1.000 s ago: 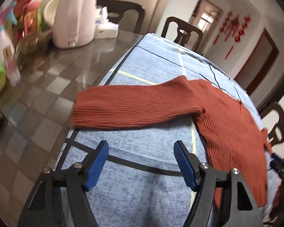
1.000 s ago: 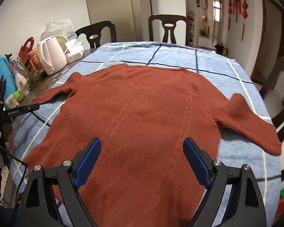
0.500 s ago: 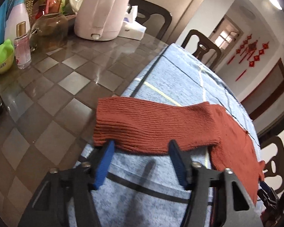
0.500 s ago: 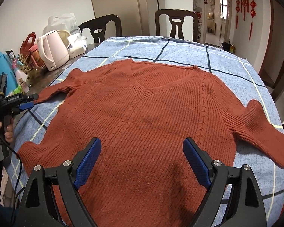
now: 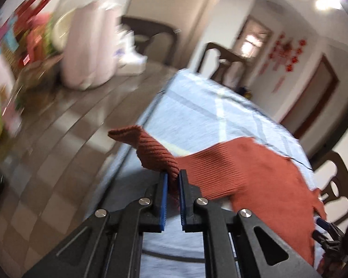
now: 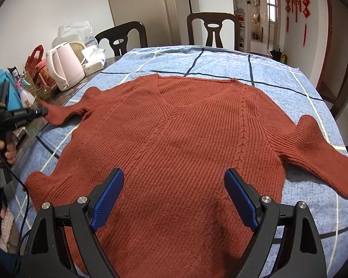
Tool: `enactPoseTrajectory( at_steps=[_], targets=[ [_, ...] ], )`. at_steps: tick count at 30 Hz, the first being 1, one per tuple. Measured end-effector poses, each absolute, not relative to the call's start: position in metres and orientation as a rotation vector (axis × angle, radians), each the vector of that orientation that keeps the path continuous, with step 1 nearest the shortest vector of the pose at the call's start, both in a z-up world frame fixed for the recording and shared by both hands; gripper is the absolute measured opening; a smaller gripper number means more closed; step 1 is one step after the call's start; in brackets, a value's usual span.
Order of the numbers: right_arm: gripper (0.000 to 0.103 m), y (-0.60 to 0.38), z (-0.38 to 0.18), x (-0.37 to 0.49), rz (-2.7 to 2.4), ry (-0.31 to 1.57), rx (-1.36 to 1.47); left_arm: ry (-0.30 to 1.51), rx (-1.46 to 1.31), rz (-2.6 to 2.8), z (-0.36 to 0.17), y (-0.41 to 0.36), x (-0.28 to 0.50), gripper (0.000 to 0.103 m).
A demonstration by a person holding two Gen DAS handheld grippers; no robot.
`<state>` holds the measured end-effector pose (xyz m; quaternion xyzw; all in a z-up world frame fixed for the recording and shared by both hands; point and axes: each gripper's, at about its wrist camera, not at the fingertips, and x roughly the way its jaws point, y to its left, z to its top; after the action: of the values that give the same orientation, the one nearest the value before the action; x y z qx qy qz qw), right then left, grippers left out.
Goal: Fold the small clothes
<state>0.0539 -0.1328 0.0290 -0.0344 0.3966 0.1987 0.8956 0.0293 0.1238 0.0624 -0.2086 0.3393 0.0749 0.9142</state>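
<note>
A rust-red knitted V-neck sweater (image 6: pixel 178 139) lies flat, front up, on a blue checked cloth (image 6: pixel 220 62). My left gripper (image 5: pixel 172 180) is shut on the cuff of the sweater's left sleeve (image 5: pixel 155 153), which is lifted and bunched above the cloth; it also shows at the left of the right wrist view (image 6: pixel 43 111). My right gripper (image 6: pixel 174 197) is open and empty, hovering over the sweater's lower body. The right sleeve (image 6: pixel 317 153) lies spread toward the table's right edge.
A pink kettle (image 6: pixel 65 69), bottles, a red basket and a white bag stand on the bare glossy tabletop (image 5: pixel 58 127) to the left of the cloth. Dark wooden chairs (image 6: pixel 212 30) stand around the table.
My left gripper has closed on the left sleeve's cuff and lifted it off the table. The right gripper has stayed open over the lower body, moving slightly forward.
</note>
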Motion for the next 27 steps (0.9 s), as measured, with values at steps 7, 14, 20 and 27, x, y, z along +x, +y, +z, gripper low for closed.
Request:
enactPoseTrajectory(
  at_steps=[7, 14, 20, 27],
  targets=[
    [0.088, -0.137, 0.033, 0.05, 0.404, 0.813, -0.056, 0.69, -0.316, -0.116, 0.092, 0.038, 0.08, 0.011],
    [0.088, -0.148, 0.036, 0.049, 0.368, 0.828, -0.023, 0.872, -0.306, -0.377, 0.045, -0.038, 0.132, 0.016],
    [0.079, -0.145, 0.048, 0.055, 0.406, 0.819, -0.004, 0.795, -0.292, -0.369, 0.063, -0.027, 0.102, 0.038],
    [0.051, -0.118, 0.035, 0.101, 0.476, 0.892, 0.084, 0.815, -0.226, -0.203, 0.054, 0.021, 0.085, 0.038]
  ],
)
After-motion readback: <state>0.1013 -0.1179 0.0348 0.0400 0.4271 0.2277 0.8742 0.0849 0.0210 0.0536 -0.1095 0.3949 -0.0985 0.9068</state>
